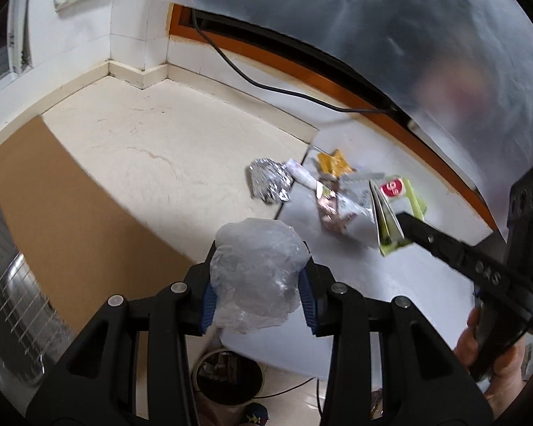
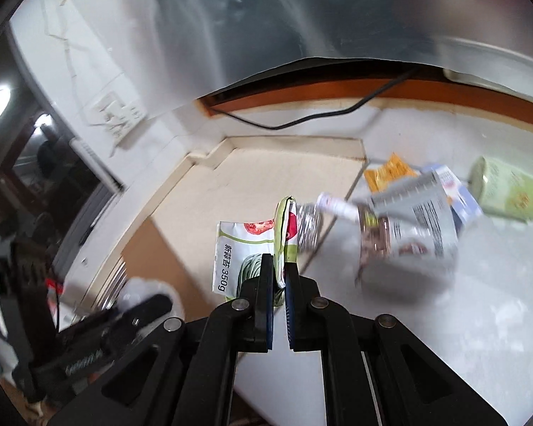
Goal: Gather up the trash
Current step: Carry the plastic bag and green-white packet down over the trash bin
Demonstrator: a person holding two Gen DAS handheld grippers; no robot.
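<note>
The left gripper (image 1: 257, 284) squeezes a crumpled clear plastic bag (image 1: 256, 269) between its blue pads (image 1: 308, 305). The bag is a round lump with no clear long side, and it hangs above the edge of the white counter (image 1: 391, 277). A dark bin (image 1: 227, 378) sits on the floor right under the bag.

The right gripper (image 2: 279, 284) is clamped on a green and white food packet (image 2: 252, 248). Its jaws are almost closed with the packet's thin folded edge pinched between them. The packet is lifted off the counter and stands on edge, its long side pointing away from the gripper toward the wall corner.

More trash lies on the counter beyond the packet: a silver foil ball (image 1: 268, 179), a small white tube (image 1: 303, 174), an orange wrapper (image 1: 334, 163) and a grey printed bag (image 2: 414, 234). A pale green jar (image 2: 506, 188) lies on its side just past the grey bag. A black cable (image 1: 252, 78) runs along the wall behind the pile
</note>
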